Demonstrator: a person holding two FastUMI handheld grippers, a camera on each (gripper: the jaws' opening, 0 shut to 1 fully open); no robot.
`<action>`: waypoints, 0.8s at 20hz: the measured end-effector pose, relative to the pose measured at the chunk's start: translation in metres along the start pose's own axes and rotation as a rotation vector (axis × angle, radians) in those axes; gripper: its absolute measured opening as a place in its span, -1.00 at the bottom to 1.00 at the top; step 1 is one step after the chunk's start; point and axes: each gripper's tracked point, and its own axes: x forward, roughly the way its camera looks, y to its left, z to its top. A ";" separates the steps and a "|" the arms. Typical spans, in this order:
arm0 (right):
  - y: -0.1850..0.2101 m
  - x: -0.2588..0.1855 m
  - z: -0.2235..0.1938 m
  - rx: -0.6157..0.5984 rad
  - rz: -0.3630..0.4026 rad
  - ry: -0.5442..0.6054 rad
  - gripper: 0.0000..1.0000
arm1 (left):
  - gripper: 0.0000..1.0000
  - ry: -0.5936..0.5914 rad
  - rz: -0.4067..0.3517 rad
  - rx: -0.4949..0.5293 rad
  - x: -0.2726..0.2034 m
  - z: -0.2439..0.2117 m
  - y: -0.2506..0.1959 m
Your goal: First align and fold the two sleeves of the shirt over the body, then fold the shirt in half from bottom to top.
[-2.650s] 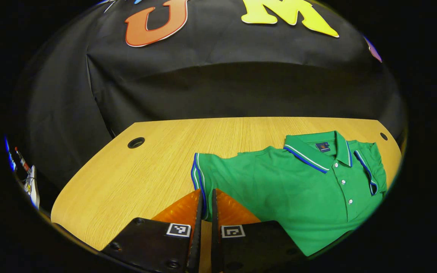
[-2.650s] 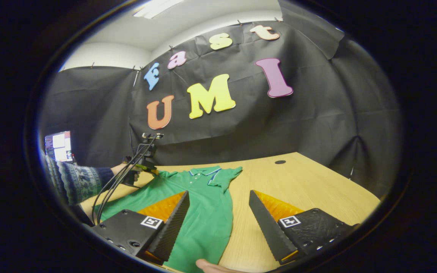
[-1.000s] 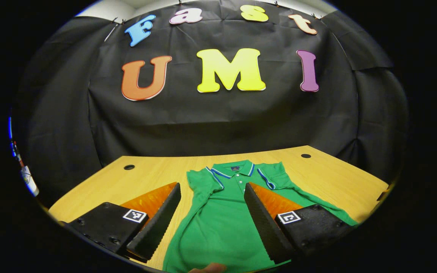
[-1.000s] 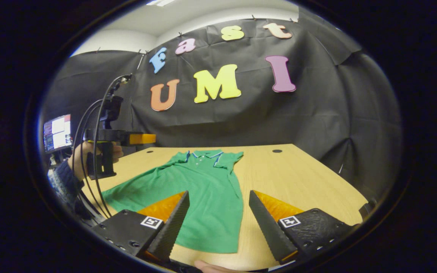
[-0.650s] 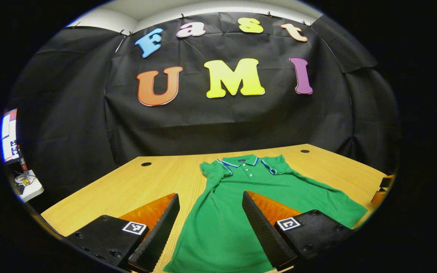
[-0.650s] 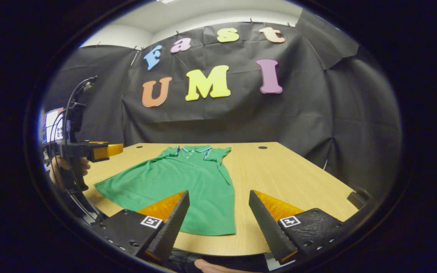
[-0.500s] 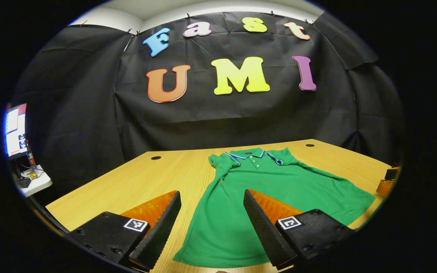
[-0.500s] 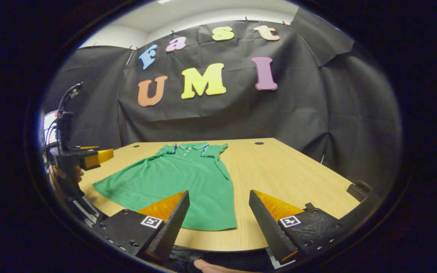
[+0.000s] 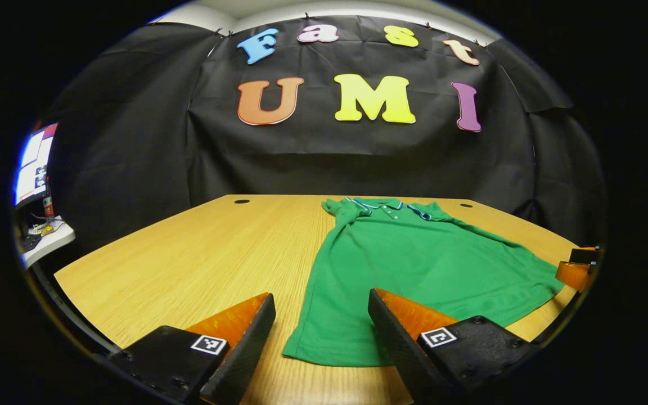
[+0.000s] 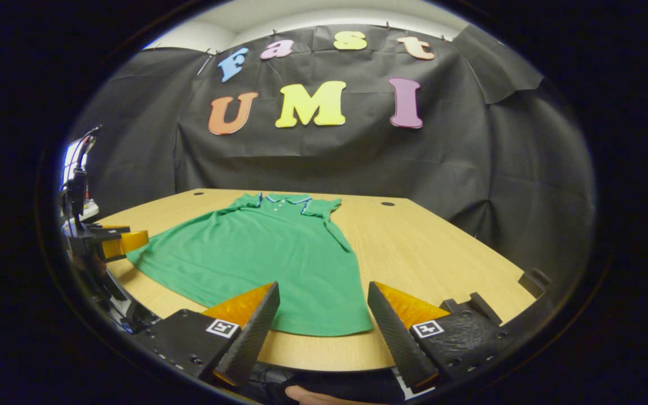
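Note:
A green polo shirt (image 9: 414, 264) lies flat on the wooden table (image 9: 189, 253), collar at the far end and hem toward me. Both short sleeves lie turned in beside the collar (image 9: 377, 203). My left gripper (image 9: 321, 298) is open just above the hem's left corner, holding nothing. In the right gripper view the same shirt (image 10: 256, 247) spreads ahead, and my right gripper (image 10: 323, 287) is open over the hem's right corner. The left gripper (image 10: 116, 242) hovers at the table's left edge, and the right gripper (image 9: 574, 270) sits at the far right.
The table has cable holes (image 9: 241, 201) at both far corners (image 10: 387, 203). A lit monitor (image 9: 31, 163) and a small white shelf (image 9: 48, 236) stand off the table to the left. The near table edge (image 10: 324, 360) runs right under my right fingers.
The left gripper, earlier shut on the left sleeve, has opened and let it go. Both grippers drew back from the collar end to the hem at the near edge and dropped lower.

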 end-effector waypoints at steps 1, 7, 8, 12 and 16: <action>0.001 0.002 -0.006 -0.002 0.001 0.013 0.92 | 1.00 0.016 -0.025 0.001 0.001 -0.005 -0.007; 0.000 0.013 -0.026 0.067 0.039 0.094 0.97 | 1.00 0.041 -0.012 0.043 0.001 -0.011 -0.010; -0.001 0.012 -0.026 0.063 0.041 0.096 0.94 | 0.84 0.041 0.008 0.031 0.002 -0.012 -0.007; -0.017 0.010 -0.021 0.047 -0.010 0.074 0.94 | 0.19 0.034 0.024 0.034 0.005 -0.011 -0.007; -0.020 0.015 -0.026 0.084 0.017 0.079 0.97 | -0.24 0.032 0.022 0.042 0.006 -0.011 -0.011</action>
